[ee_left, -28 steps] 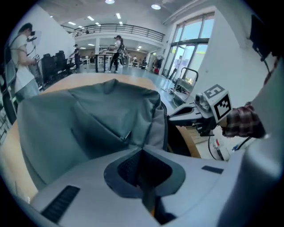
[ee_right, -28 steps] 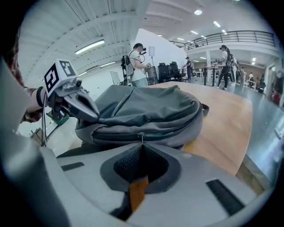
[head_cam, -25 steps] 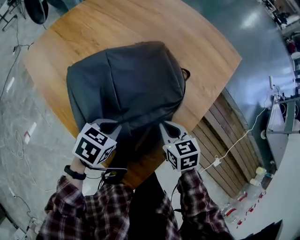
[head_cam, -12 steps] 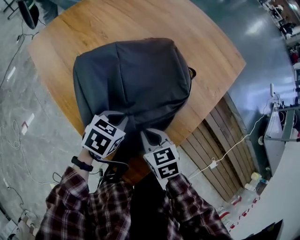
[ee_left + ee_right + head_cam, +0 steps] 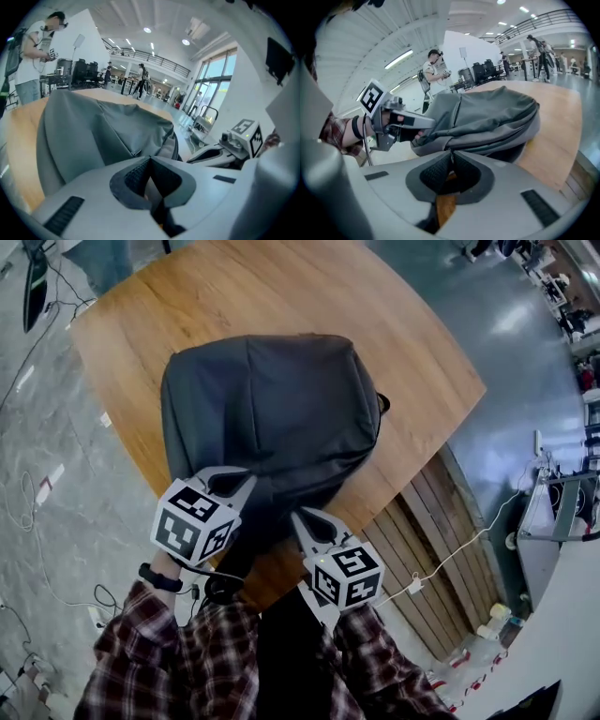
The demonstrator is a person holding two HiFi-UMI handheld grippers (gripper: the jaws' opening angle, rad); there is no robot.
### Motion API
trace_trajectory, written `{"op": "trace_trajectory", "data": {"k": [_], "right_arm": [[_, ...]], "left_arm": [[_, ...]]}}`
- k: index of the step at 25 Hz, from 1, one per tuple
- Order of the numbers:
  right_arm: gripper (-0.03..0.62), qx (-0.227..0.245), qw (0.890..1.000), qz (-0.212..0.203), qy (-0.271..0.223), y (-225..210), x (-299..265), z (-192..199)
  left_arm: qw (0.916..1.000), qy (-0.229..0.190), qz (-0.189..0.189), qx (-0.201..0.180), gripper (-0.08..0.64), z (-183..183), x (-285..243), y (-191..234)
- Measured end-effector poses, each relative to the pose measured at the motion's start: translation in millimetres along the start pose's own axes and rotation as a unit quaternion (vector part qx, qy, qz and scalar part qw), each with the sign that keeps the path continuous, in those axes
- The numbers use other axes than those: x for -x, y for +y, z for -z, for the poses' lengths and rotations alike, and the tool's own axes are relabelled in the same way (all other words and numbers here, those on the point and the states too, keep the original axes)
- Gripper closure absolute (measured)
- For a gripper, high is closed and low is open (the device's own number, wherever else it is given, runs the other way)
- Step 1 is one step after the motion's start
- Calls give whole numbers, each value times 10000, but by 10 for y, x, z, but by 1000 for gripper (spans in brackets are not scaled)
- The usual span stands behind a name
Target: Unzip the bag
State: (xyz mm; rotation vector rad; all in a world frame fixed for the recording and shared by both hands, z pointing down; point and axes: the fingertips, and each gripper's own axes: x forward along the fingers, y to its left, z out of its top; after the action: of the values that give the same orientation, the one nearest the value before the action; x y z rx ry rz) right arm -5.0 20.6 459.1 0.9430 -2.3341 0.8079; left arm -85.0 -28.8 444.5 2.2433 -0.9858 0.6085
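At the bag's (image 5: 272,409) near edge the left gripper (image 5: 150,159), jaws pressed together, seemed to pinch fabric; the right gripper (image 5: 451,153), closed tip to tip, sat just beside, its catch unclear. Unzipping looked barely begun; the bag lay on the table (image 5: 394,343); next, one gripper had to brace the bag while the other dragged along its seam.

Near end of bag (image 5: 272,409) behind left tool (image 5: 234,486), right tool (image 5: 309,521)

Left gripper (image 5: 150,160) had jaws closed tip to tip at the near edge of the grey bag (image 5: 93,133), wooden table (image 5: 18,129) under the bag, right gripper (image 5: 199,154) just right of it, person (image 5: 35,56) standing beyond.
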Motion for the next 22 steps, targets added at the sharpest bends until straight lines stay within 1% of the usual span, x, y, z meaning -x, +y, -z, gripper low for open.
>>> {"op": "trace_trajectory", "data": {"k": [3, 7, 10, 13, 16, 17, 19, 22], "right_arm": [[580, -147, 9988, 88, -455, -33, 302, -305], [580, -47, 9932, 45, -1159, 63, 596, -915], [580, 165, 9867, -68, -1613, 235, 768, -1349], [580, 583, 9798, -126, -1909, 449, 947, -1679], [581, 1004, 9717, -139, -2134, 689, 1108, -1905], [581, 1108, 9687, -152, -2217, 764, 1153, -1966], [581, 1253, 9636, -184, -2354, 879, 1222, -2054], [581, 1349, 9615, -202, -2385, 949, 1258, -2078]], "left_arm": [[9968, -717, -134, 331, 553, -233, 350, -154], [9848, -1610, -387, 531, 552, -617, 793, -421], [9731, -2220, -481, 377, 552, -974, 1147, -664], [9595, -2743, -611, 205, 552, -1300, 1465, -856], [9457, -3164, -701, 253, 554, -1535, 1713, -936], [9423, -3262, -719, 242, 552, -1586, 1773, -951], [9395, -3338, -752, 153, 553, -1635, 1834, -987], [9410, -3298, -756, 56, 554, -1616, 1821, -1059]]}}
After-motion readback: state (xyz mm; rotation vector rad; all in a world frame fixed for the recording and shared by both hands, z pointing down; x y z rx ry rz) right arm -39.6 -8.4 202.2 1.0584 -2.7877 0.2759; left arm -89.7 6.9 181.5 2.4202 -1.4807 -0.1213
